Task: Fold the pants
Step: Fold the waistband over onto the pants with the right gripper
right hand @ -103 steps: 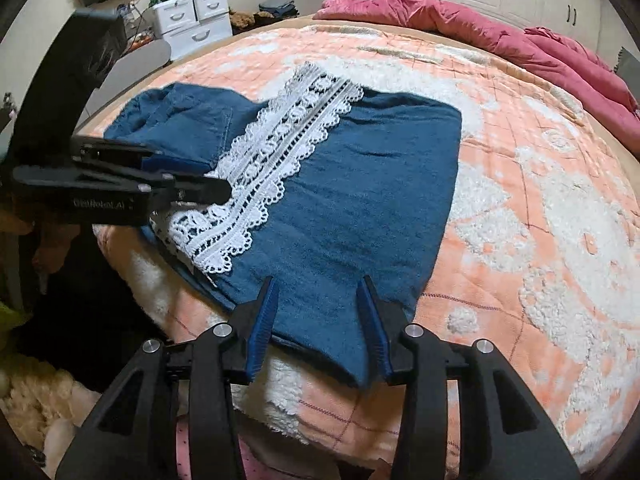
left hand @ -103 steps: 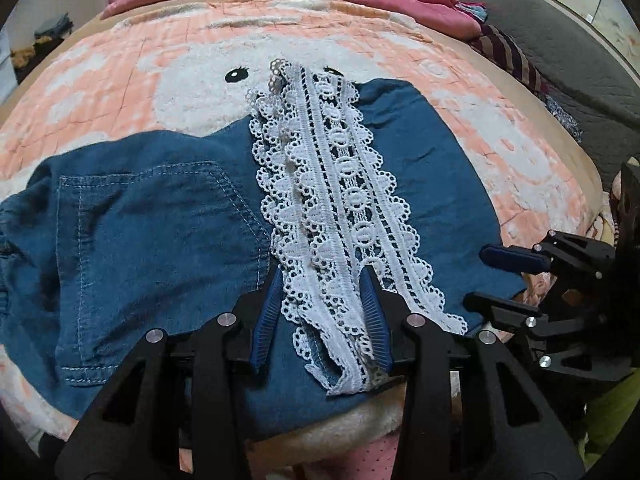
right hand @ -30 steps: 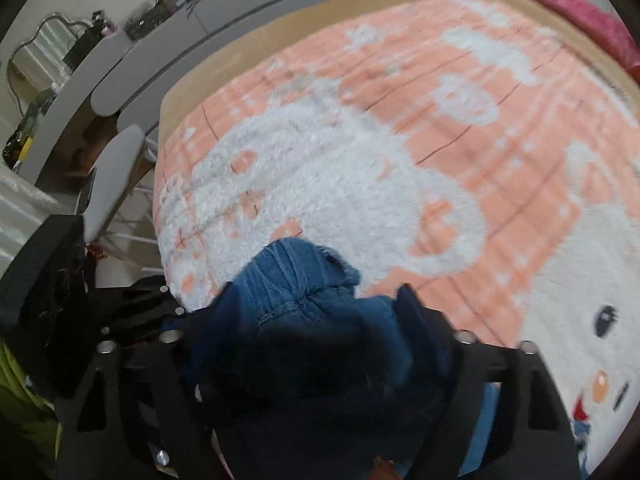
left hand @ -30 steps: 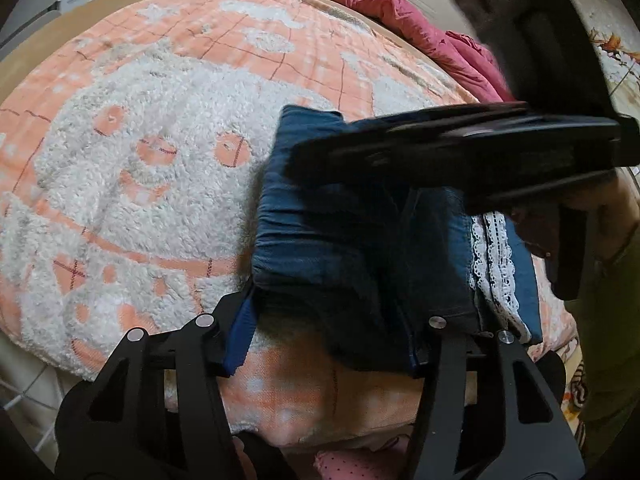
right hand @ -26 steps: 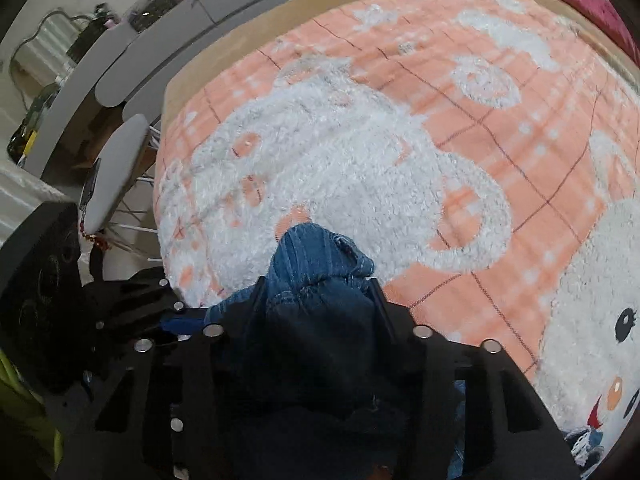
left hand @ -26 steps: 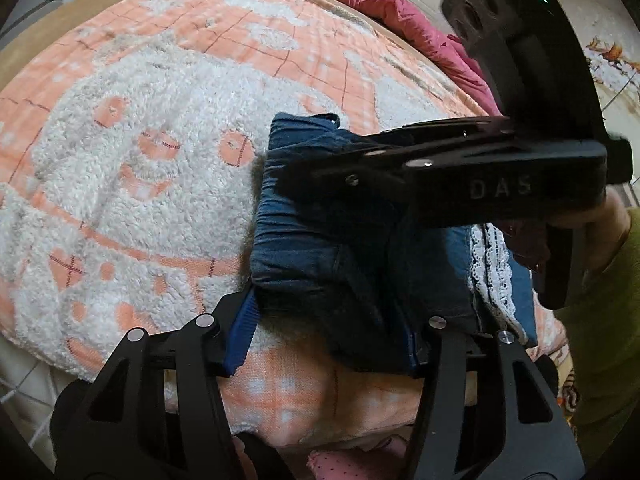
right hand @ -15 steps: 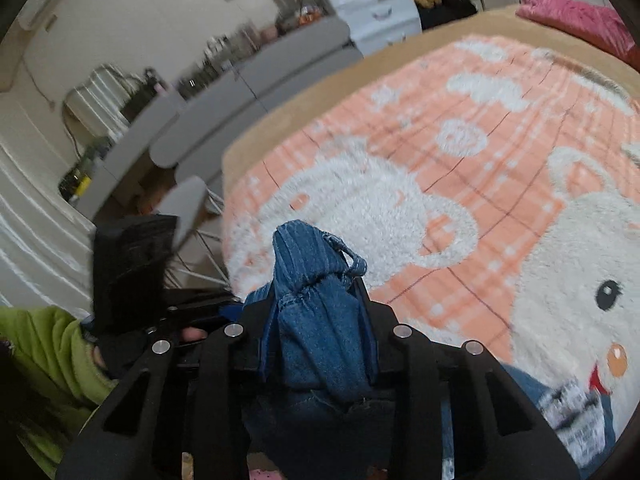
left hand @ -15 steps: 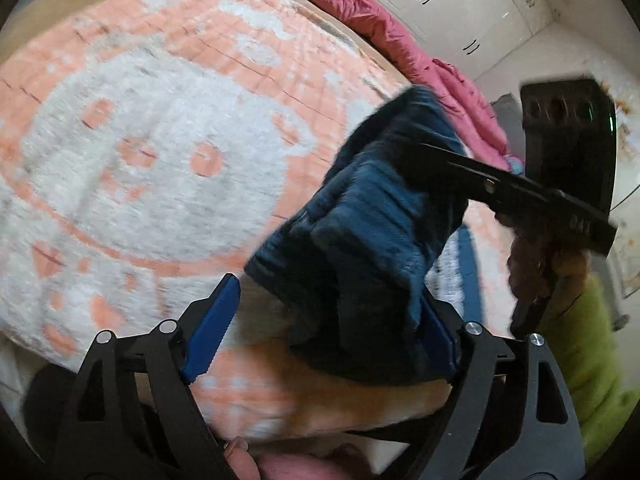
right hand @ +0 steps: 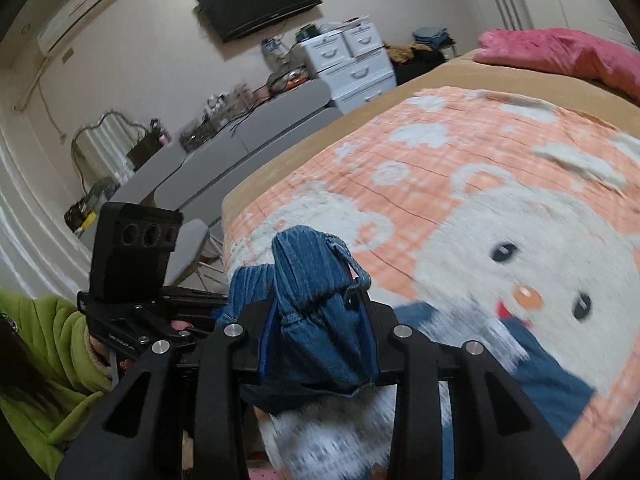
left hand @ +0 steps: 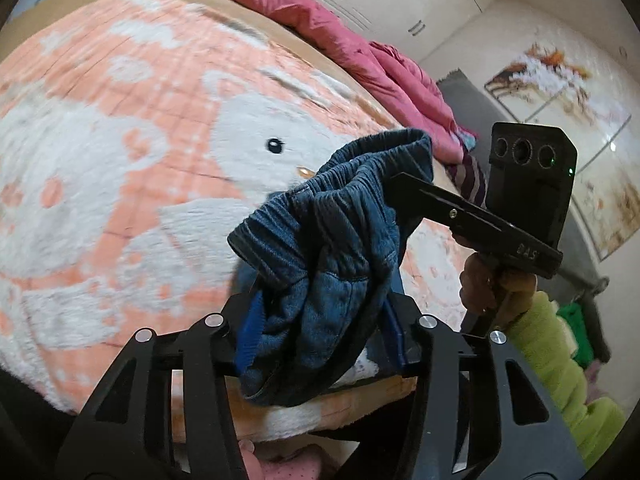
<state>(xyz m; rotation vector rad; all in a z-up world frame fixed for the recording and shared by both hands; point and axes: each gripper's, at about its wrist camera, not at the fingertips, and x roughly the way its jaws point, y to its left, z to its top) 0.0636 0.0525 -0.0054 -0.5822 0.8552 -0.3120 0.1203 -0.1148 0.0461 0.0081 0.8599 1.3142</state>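
**Waistband lifted off the bed, fold about to be carried over**

Both tools grip the pants by the gathered waistband and hold that end up off the blanket on the bed. The left tool has a thick bunch of denim between its pads, and its jaws are closing on it. The right tool is clenched on the neighbouring bunch of waistband, with the cloth standing up above its pads. In the right wrist view the rest of the pants trails down onto the blanket at the near edge of the bed.

This looks like the carrying part of a fold. The next move calls for both hands to travel together, keeping the waistband stretched level, then lower it squarely onto the part that lies flat before letting go.
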